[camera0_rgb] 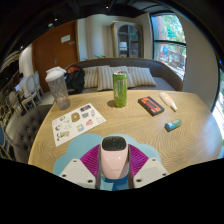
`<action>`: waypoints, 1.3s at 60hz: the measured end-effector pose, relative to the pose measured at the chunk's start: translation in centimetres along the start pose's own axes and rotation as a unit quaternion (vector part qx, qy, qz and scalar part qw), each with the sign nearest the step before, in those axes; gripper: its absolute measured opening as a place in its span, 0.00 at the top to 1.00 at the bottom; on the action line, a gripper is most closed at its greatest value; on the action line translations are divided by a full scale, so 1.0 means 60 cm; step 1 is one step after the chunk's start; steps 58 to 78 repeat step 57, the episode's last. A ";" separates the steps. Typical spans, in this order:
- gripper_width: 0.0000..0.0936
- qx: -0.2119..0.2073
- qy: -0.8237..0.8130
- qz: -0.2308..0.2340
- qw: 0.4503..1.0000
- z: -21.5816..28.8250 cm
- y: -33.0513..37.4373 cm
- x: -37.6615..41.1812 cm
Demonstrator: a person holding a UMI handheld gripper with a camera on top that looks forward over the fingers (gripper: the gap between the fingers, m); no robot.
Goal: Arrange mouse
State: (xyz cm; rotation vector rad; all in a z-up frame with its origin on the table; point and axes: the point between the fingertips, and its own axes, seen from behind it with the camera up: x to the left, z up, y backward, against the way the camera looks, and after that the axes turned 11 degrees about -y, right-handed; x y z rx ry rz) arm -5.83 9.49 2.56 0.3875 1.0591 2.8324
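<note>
Mouse: the mouse [114, 157] sits between the two fingers, its long side pointing straight ahead, over a blue mat [140, 152] on the round counter [130, 120].
Claw: the claw [114, 170] looks pressed onto the mouse from both sides.
Beyond: a green can [120, 89], a cup [58, 87], a sticker sheet [76, 122].
Writing: too small to read.

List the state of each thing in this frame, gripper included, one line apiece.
gripper: fingers on both sides of the mouse, apparently holding it.
mouse: white and pink, upright between the fingers.
green can: standing upright.
plastic cup: upright, lid on.
sticker sheet: lying flat.
dark case: lying flat, closed.
teal item: lying flat.
table: round, wooden.
</note>
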 end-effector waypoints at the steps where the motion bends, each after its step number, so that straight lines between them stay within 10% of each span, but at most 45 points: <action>1: 0.61 0.007 0.003 0.000 1.000 -0.009 -0.003 0.004; 27: 0.43 0.012 0.034 0.006 0.999 -0.062 -0.034 0.018; 34: 0.09 0.056 0.024 -0.020 0.998 -0.076 -0.010 -0.002; 78: 0.09 0.118 0.013 -0.070 0.990 -0.150 0.216 -0.157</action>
